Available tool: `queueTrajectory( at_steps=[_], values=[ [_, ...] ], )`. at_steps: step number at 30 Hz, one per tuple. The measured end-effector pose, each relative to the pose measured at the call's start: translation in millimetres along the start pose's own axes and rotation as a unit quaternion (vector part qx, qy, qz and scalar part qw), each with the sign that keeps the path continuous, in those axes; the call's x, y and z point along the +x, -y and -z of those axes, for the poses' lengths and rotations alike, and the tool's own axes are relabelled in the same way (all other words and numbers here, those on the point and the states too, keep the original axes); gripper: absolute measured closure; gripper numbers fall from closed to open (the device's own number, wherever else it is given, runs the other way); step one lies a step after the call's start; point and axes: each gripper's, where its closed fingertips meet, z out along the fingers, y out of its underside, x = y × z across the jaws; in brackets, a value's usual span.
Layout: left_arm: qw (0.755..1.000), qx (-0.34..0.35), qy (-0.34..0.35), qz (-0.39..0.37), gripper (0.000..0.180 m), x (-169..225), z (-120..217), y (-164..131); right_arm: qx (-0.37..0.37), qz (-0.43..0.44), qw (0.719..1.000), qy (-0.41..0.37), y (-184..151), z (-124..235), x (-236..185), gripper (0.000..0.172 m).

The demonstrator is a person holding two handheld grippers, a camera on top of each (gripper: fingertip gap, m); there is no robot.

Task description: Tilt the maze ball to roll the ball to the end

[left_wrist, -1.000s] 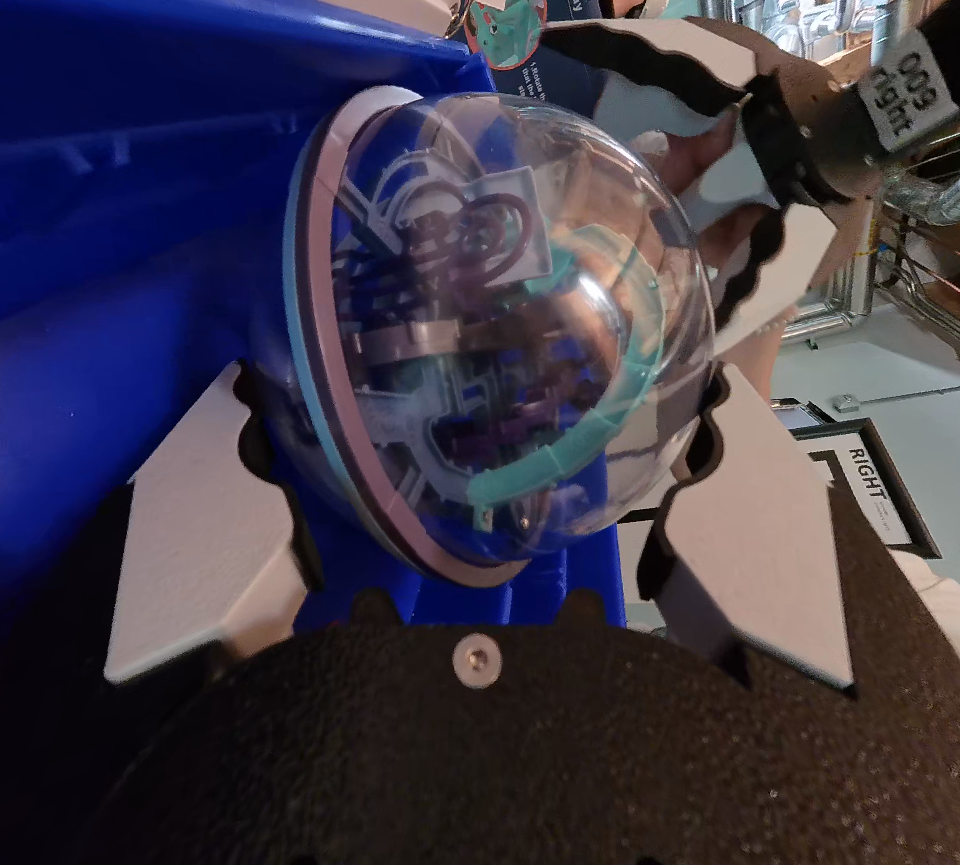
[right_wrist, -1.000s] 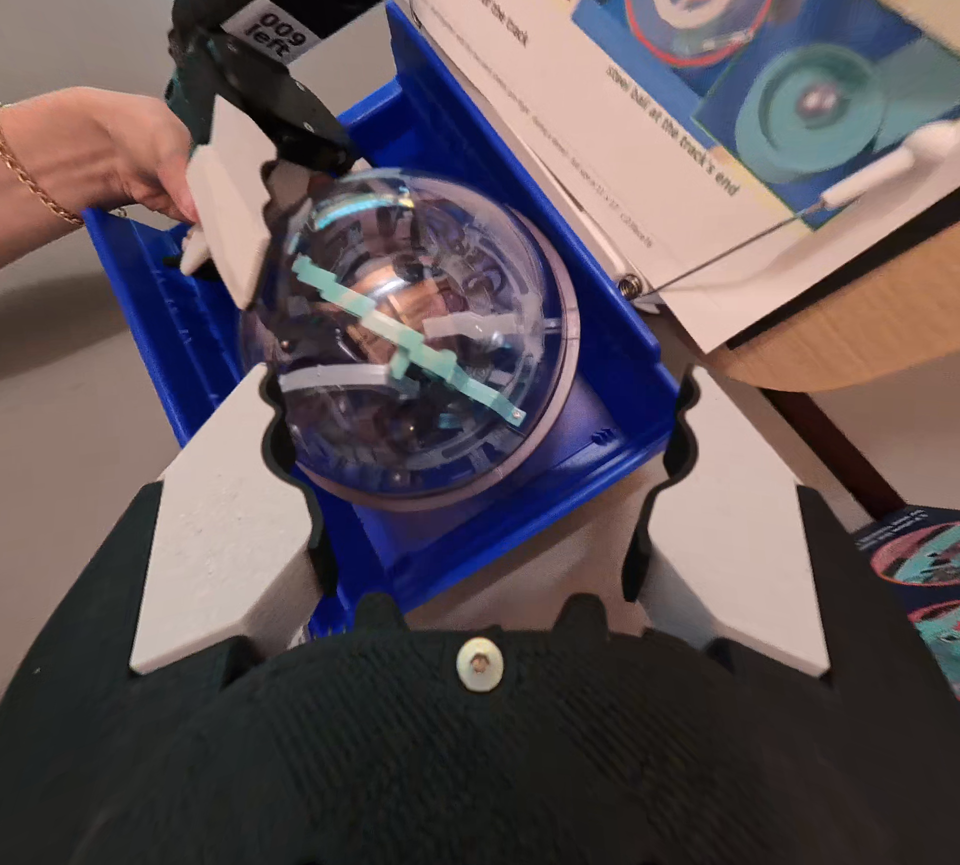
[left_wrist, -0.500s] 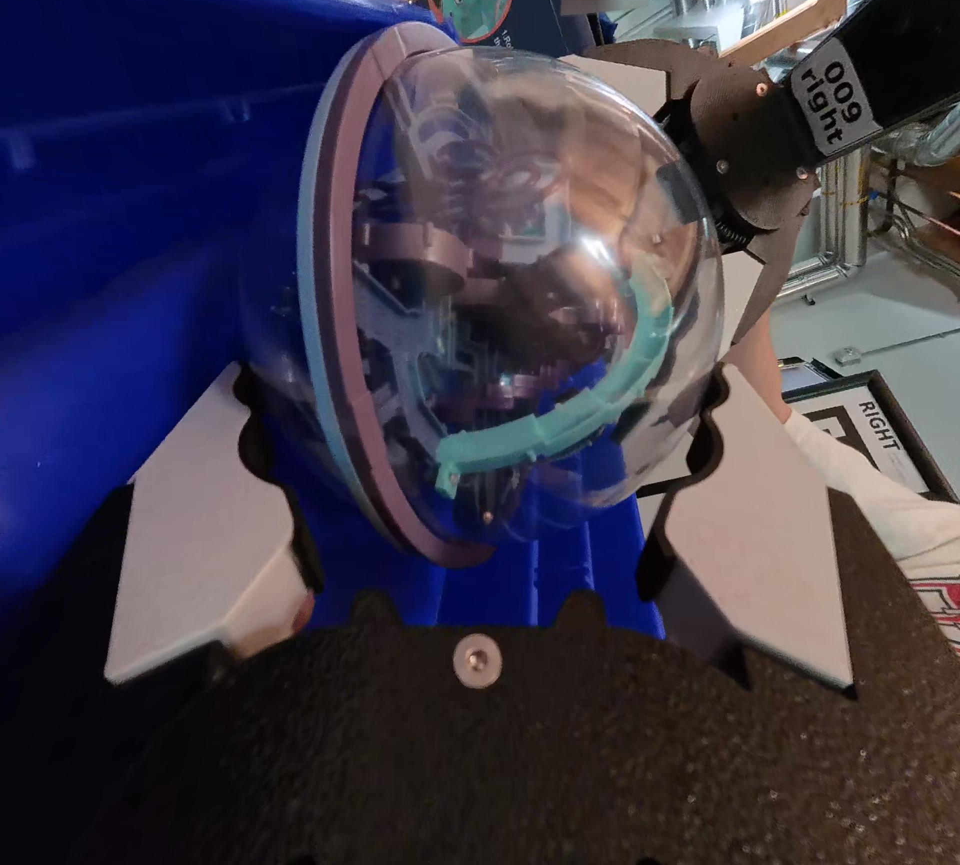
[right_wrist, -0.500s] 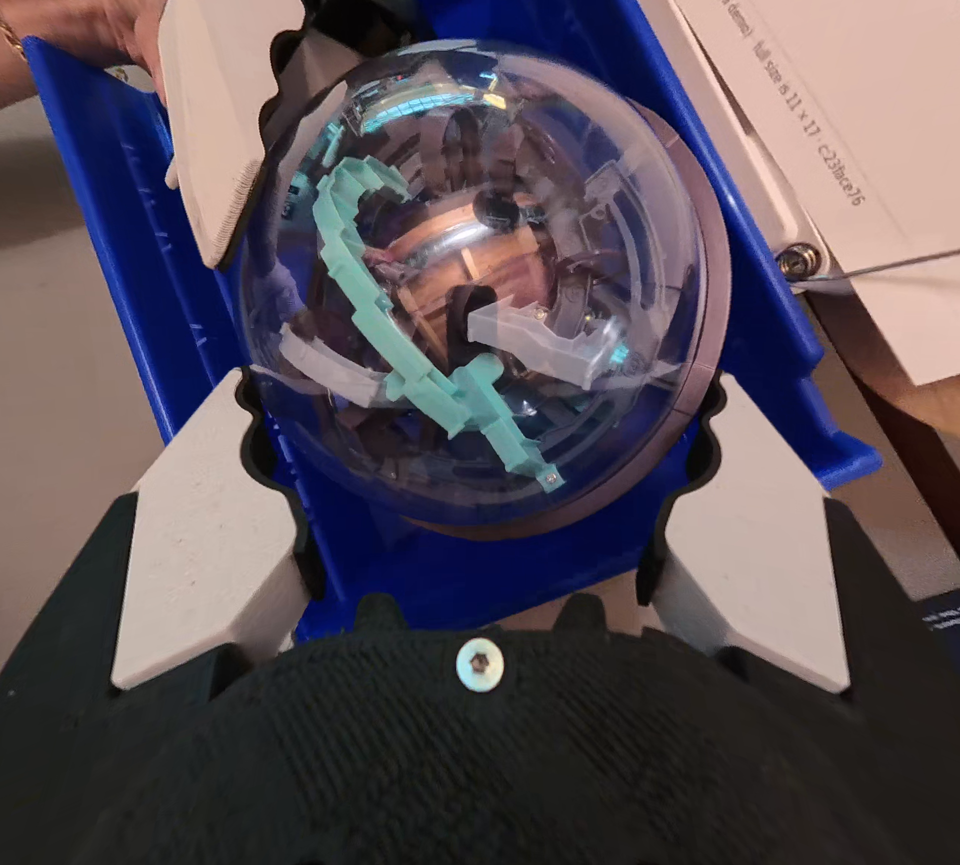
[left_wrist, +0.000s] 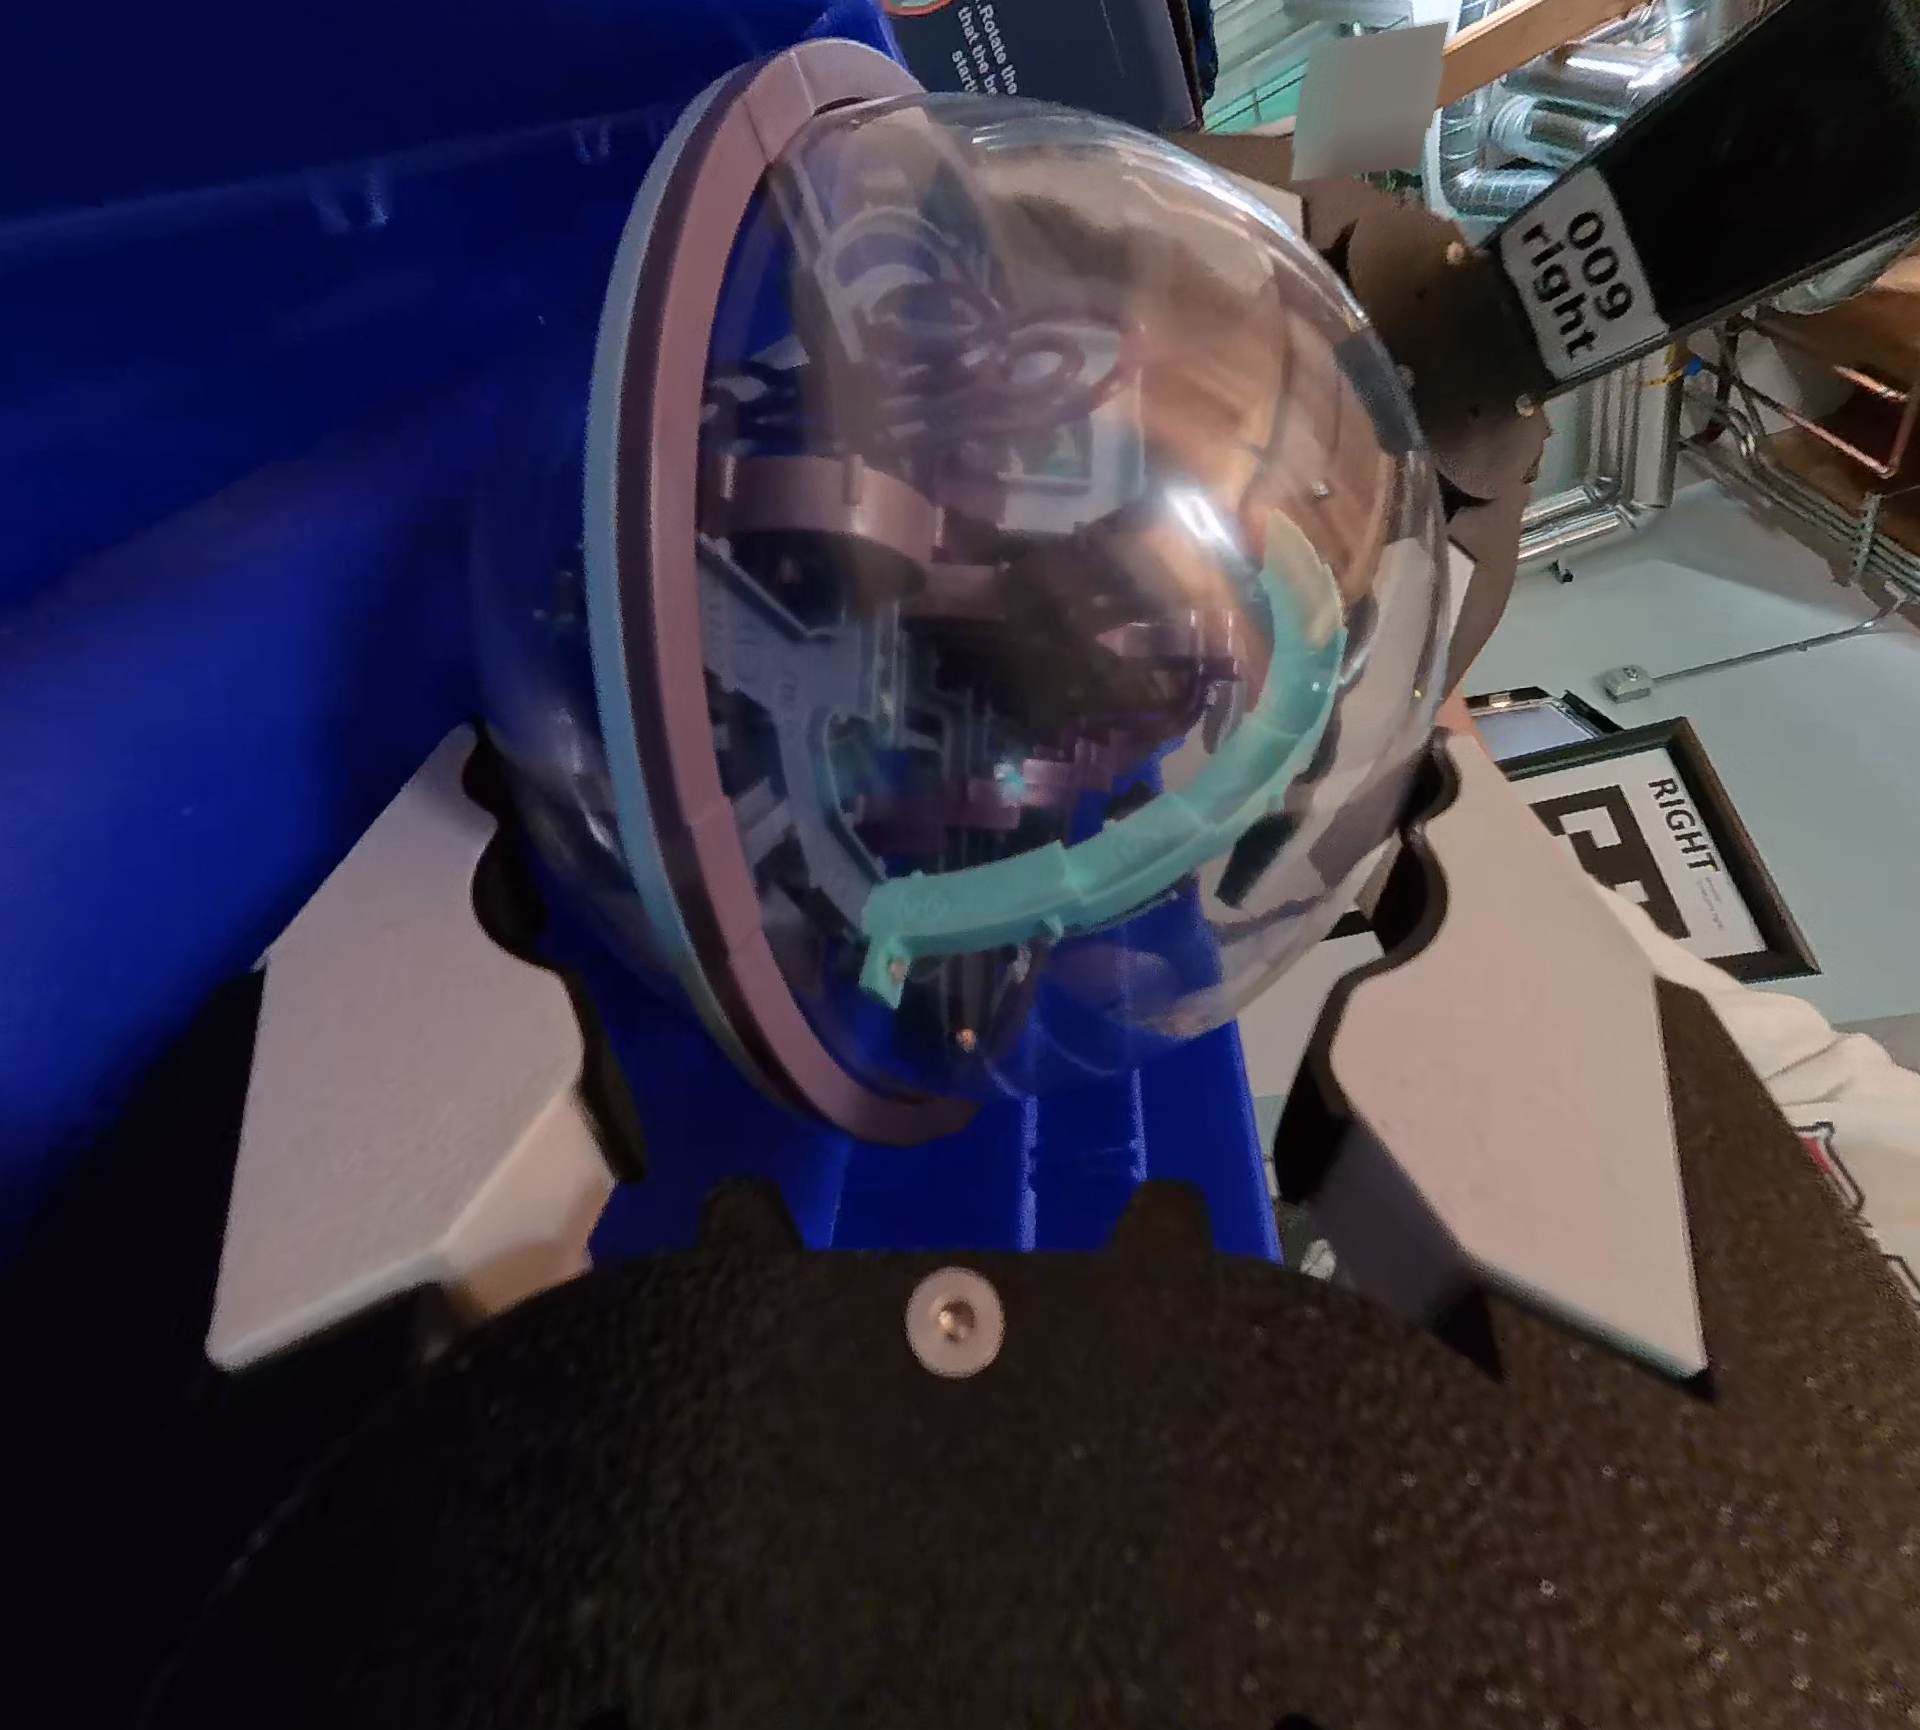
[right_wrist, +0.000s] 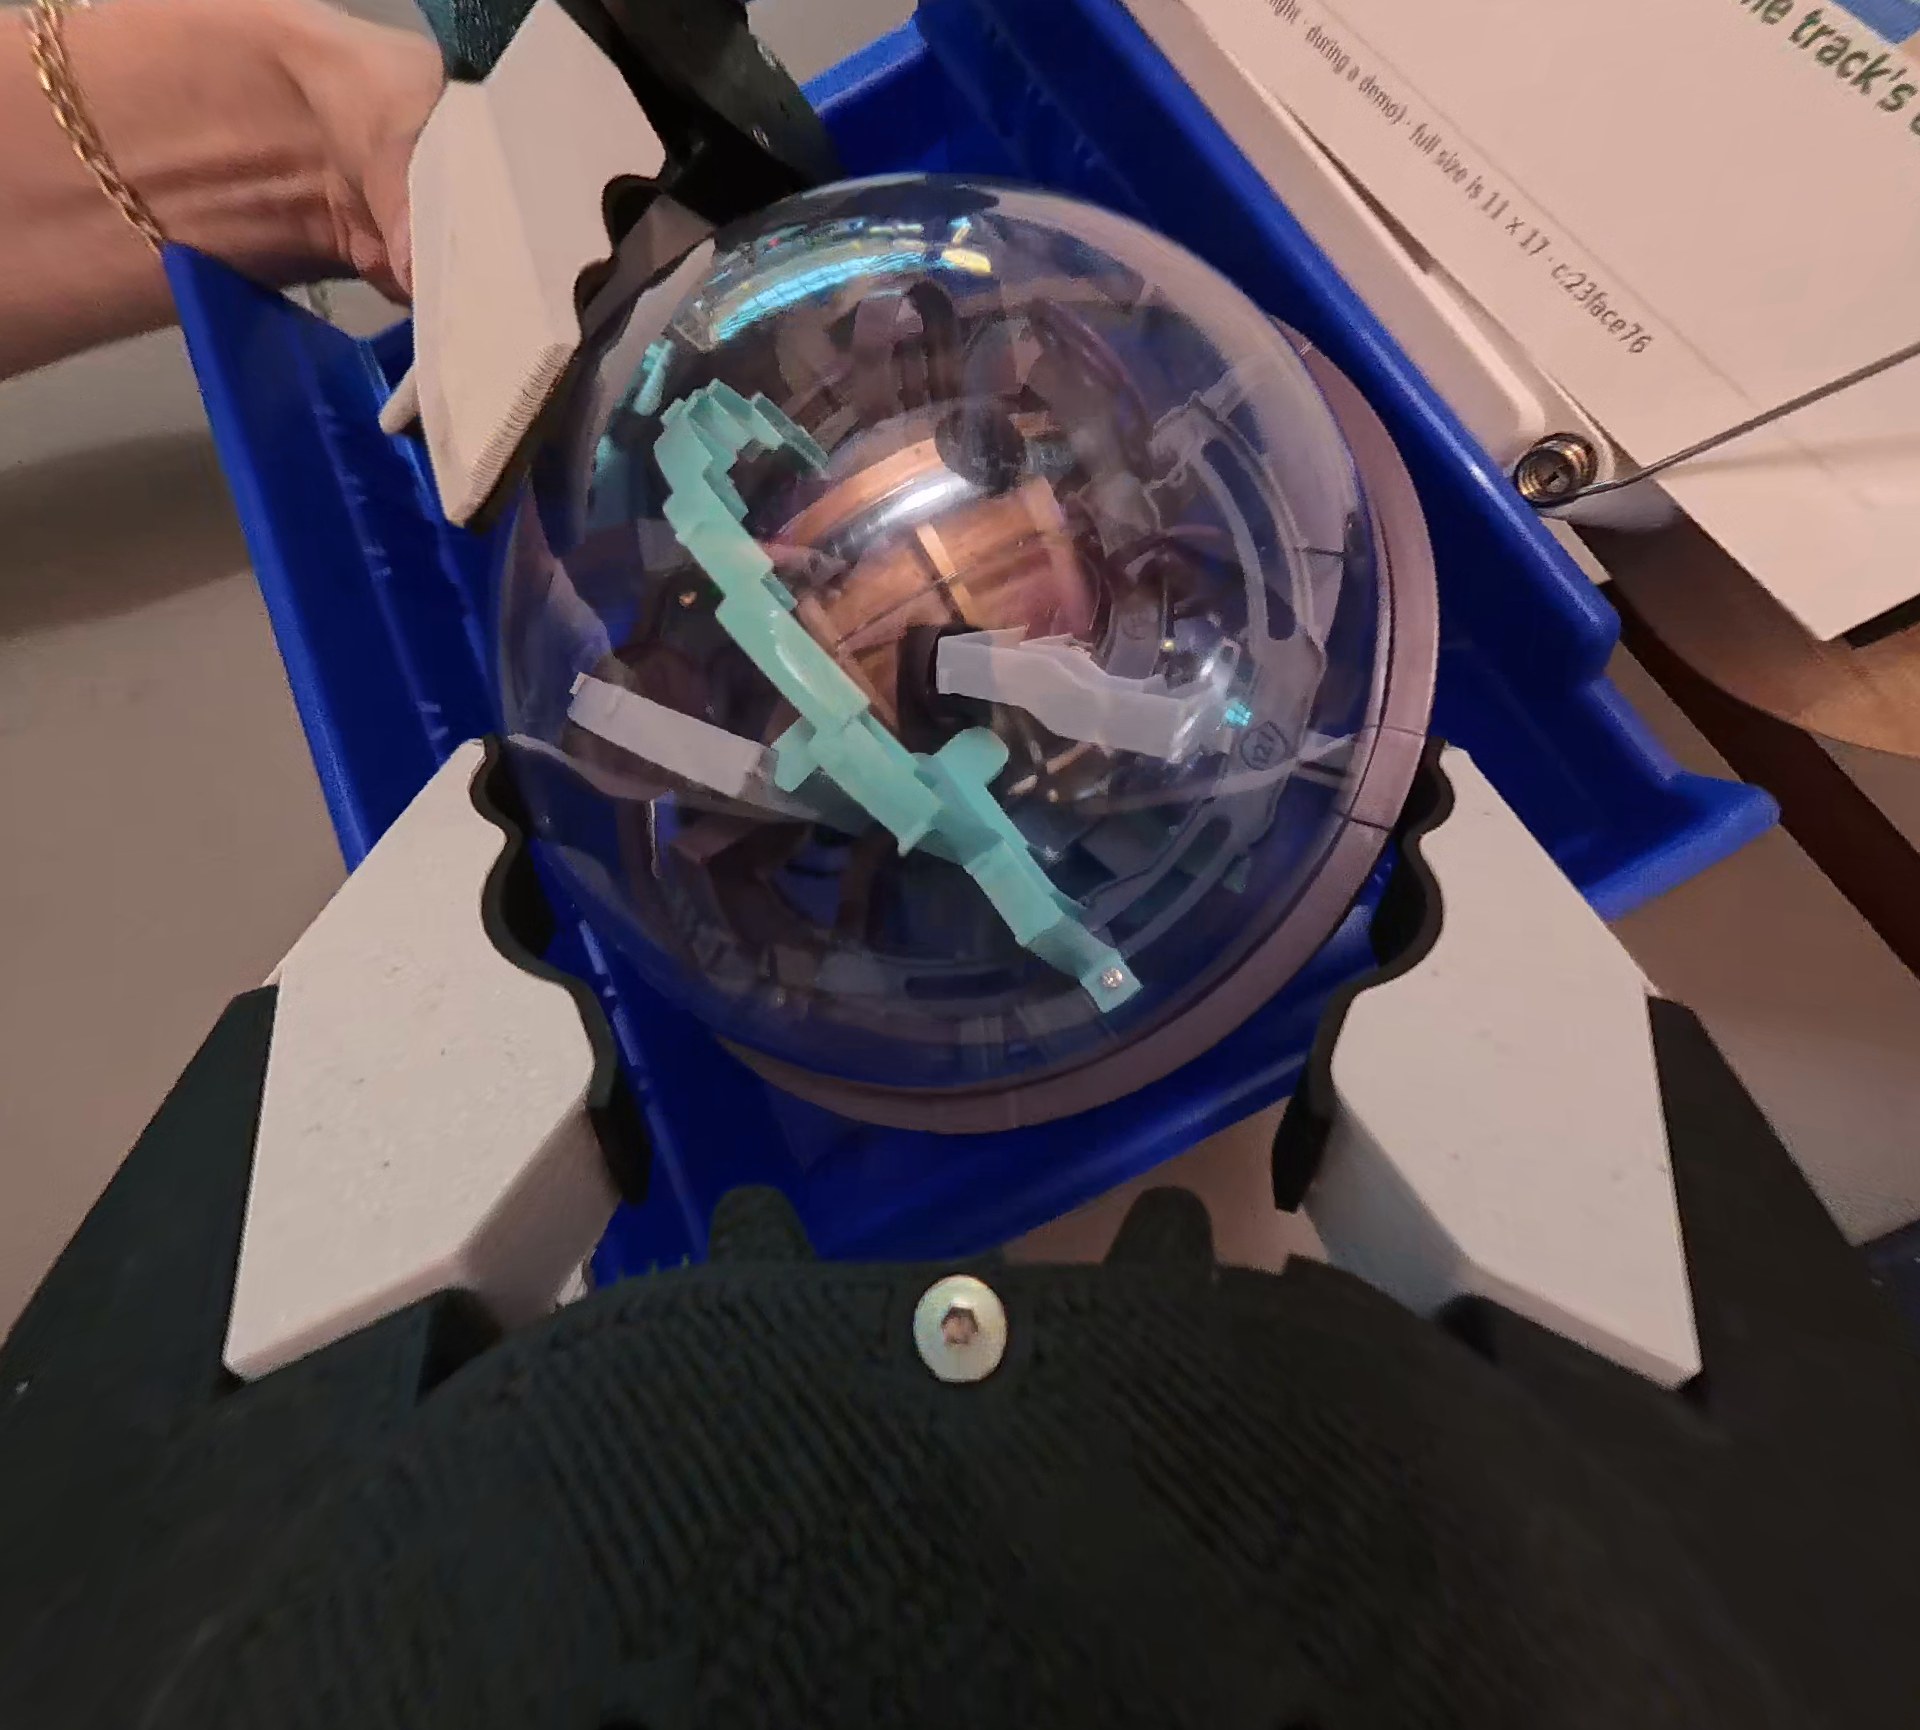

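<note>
One maze ball (right_wrist: 966, 641), one blue bin (right_wrist: 1496, 600), two grippers, perhaps two printed sheets.

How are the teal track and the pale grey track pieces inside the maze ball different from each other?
Inside the maze ball, the teal track is one long notched strip crossing the dome diagonally; the pale grey track pieces are two short, separate stubs. The teal track is opaque and vivid; the grey pieces look pale and translucent. Both sit under the clear shell.

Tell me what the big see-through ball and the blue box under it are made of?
The maze ball: its shell looks like clear, hard, glossy plastic, since it shows reflections and you see through to the matte teal track inside. The blue bin looks like smooth moulded plastic with a slight sheen and thin, stiff walls. Neither can be told for certain by sight.
</note>
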Motion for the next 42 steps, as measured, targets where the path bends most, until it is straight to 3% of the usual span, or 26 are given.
queueTrajectory(
  at_steps=[8, 15, 23, 26, 31, 38, 42],
  values=[
    [0.999, 0.015, 0.028, -0.035, 0.022, 18, 16, 8, 0.05, 0.011, 0.999, -0.017, 22, 7, -12, 0.014],
    [0.995, 0.042, 0.056, -0.068, 0.022, 66, 36, 22, 0.095, 0.022, 0.995, -0.027, 60, 34, -36, 0.014],
    [0.988, 0.06, 0.104, -0.101, 0.022, 137, 51, 1, 0.159, 0.011, 0.987, -0.026, 80, 75, -98, 0.014],
    [0.986, 0.072, 0.113, -0.097, 0.022, 158, 52, -26, 0.157, -0.002, 0.987, -0.019, 69, 83, -132, 0.014],
    [0.985, 0.083, 0.121, -0.087, 0.022, 172, 51, -100, 0.146, -0.004, 0.989, -0.005, 28, 79, -197, 0.013],
    [0.988, 0.109, 0.105, -0.015, 0.022, 149, 42, -211, 0.097, -0.017, 0.994, 0.041, -50, 46, -267, 0.014],
    [0.986, 0.136, 0.094, 0.022, 0.022, 138, 43, -242, 0.08, -0.021, 0.994, 0.065, -70, 31, -286, 0.014]
  ],
)
